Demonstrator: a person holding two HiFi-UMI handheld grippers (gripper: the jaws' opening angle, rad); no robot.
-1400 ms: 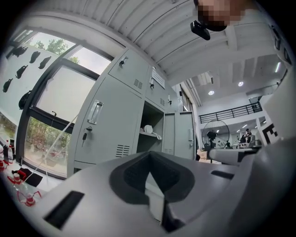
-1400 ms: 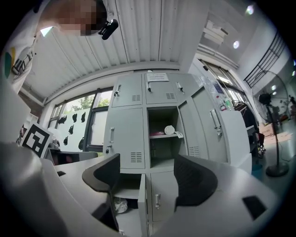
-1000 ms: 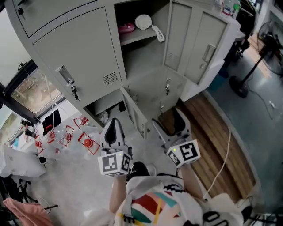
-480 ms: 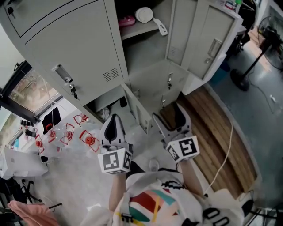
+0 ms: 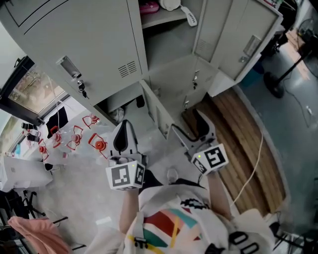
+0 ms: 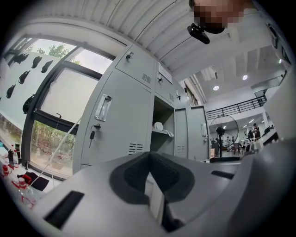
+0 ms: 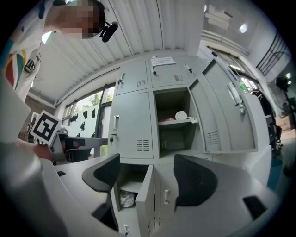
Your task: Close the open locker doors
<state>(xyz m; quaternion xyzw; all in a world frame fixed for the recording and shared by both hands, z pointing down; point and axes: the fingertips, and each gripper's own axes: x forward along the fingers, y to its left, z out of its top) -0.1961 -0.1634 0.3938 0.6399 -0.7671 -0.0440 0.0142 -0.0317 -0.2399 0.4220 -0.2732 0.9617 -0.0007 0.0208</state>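
The grey lockers have two doors ajar. The tall upper door [image 5: 233,39] [image 7: 222,115] swings out to the right. The small lower door [image 5: 156,116] [image 7: 147,194] stands out toward me, edge on. My left gripper [image 5: 124,139] [image 6: 150,185] is shut and empty, short of the lower compartment and left of its door. My right gripper [image 5: 194,130] [image 7: 150,178] is open and empty, close to the lower door's right side; that door's edge shows between its jaws. Neither touches a door.
The upper shelf holds a white round thing [image 5: 171,4] and a pink thing [image 5: 149,7]. A crumpled white bag [image 7: 126,199] lies in the lower compartment. Red items [image 5: 74,141] litter the floor at left. A wooden platform [image 5: 243,149], a cable [image 5: 256,163] and a fan stand [image 5: 278,82] are at right.
The lockers have slid up and to the right in the head view, so less of the upper shelf shows. Both grippers keep roughly their places, left shut and right open.
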